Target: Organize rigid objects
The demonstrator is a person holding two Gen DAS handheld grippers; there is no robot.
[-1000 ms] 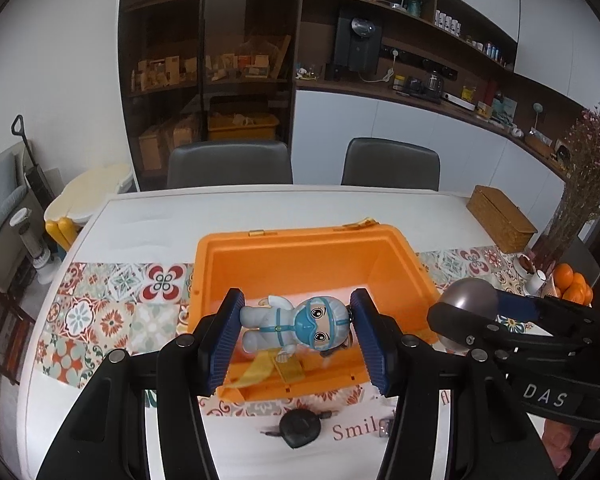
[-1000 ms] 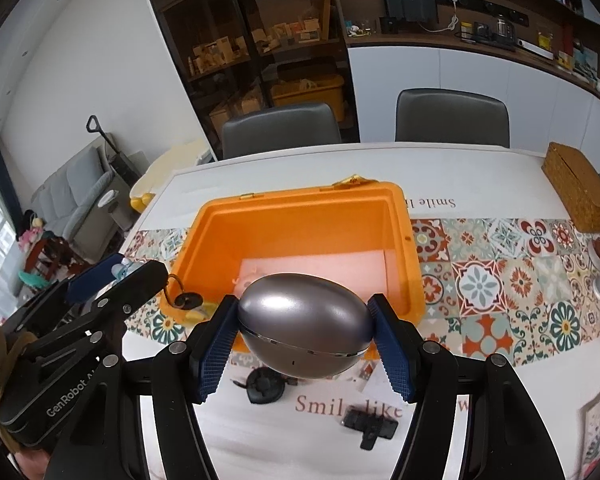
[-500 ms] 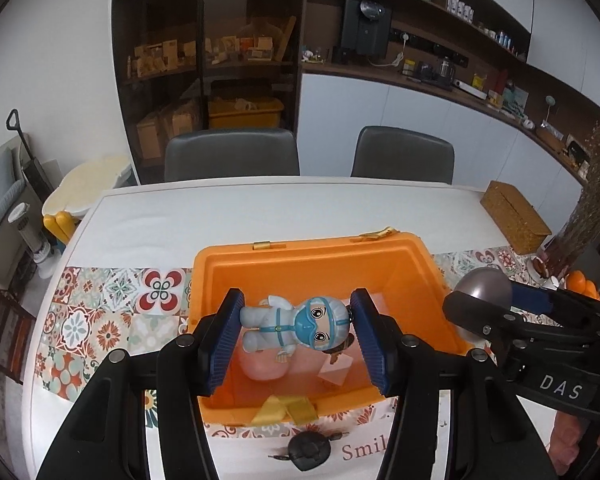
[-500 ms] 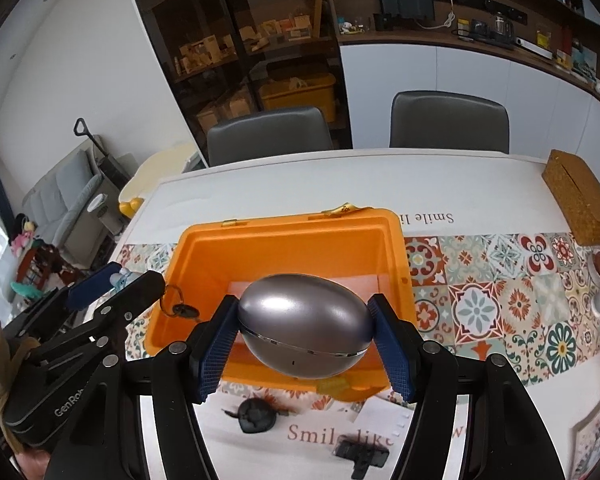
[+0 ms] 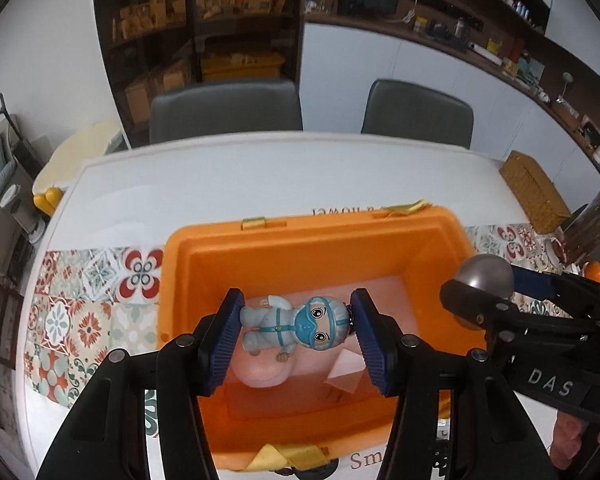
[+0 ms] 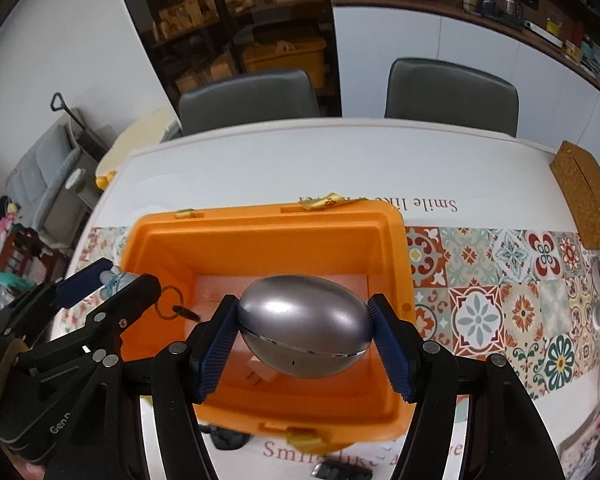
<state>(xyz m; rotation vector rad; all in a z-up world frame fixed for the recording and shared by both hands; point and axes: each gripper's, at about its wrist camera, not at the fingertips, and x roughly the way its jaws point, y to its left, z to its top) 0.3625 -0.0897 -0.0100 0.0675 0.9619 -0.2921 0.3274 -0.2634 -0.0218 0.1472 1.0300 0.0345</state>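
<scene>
The left tool (image 5: 296, 330) is clamped on a small figurine (image 5: 296, 326) in a pale suit with a blue mask, which lies sideways between the blue ribbed pads, head toward the right pad, one pad against each end. It hangs over the open orange bin (image 5: 220, 264), above the near part of the bin's interior. On the bin's pinkish floor below lie a round pink thing (image 5: 262, 374) and a pale card (image 5: 344, 372). The right tool (image 6: 304, 330) grips a silver egg (image 6: 304, 324), held long-ways between its pads, which press on the egg's two ends; a thin seam runs around the egg's lower half. The egg also hangs over the bin, above the near middle of it. In the right wrist view the left tool shows at the left edge with a key ring (image 6: 172, 300) and a dark tag dangling from the figurine over the bin's left side. In the left wrist view the right tool and egg (image 5: 486, 276) appear over the bin's right rim. The bin stands on a white counter (image 6: 340, 160) with a tiled runner (image 6: 500, 292); yellow latches (image 5: 254, 223) sit on its rims. A wicker box (image 6: 584, 200) lies at the counter's far right, well apart from the bin. Two grey chairs (image 6: 248, 96) stand behind the counter.
</scene>
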